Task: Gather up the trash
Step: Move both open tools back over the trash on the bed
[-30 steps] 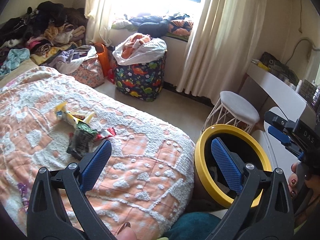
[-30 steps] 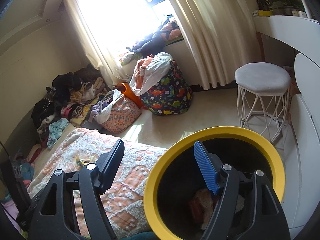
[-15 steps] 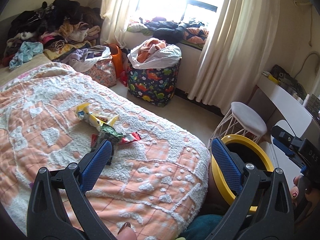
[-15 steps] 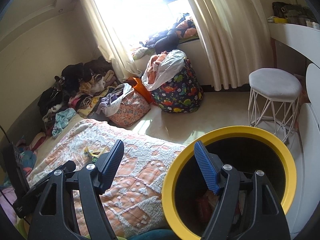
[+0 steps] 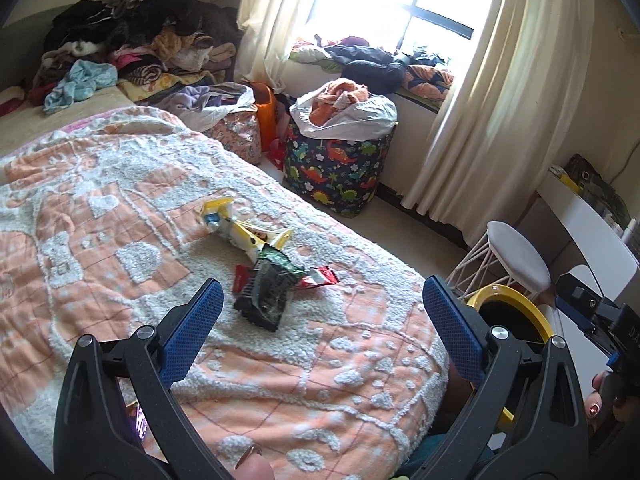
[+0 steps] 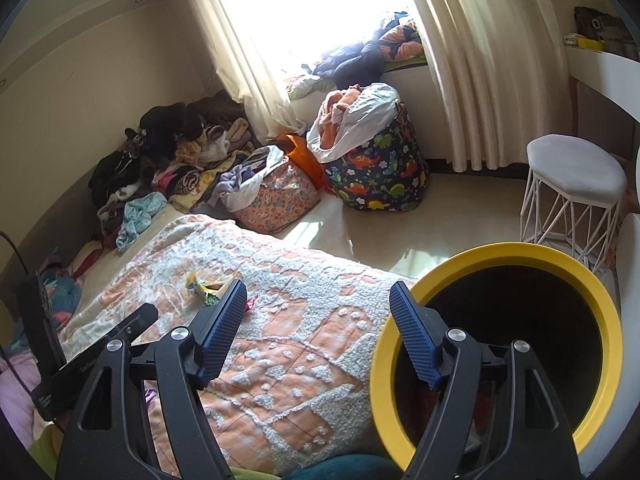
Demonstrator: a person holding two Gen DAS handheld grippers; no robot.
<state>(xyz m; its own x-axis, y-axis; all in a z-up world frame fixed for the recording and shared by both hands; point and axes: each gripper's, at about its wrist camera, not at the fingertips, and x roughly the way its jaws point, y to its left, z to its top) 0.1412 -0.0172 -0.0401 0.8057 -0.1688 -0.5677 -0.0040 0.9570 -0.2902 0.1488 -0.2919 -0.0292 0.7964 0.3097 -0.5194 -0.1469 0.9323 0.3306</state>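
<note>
Left wrist view: the empty, spread left gripper (image 5: 318,312) hangs over snack wrappers (image 5: 266,268) uncollected on the bed (image 5: 100,200); the right gripper (image 6: 318,320), also wide, waits beside the yellow-rimmed bin (image 6: 600,304).

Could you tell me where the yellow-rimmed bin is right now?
The bin stands on the floor at the bed's right edge, below the white stool, in the right wrist view.

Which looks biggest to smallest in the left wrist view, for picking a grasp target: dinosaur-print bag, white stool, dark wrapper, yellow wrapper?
1. dinosaur-print bag
2. white stool
3. dark wrapper and yellow wrapper: they look alike, so no ranking.
The bag and stool stand farther off, which shrinks them.
</note>
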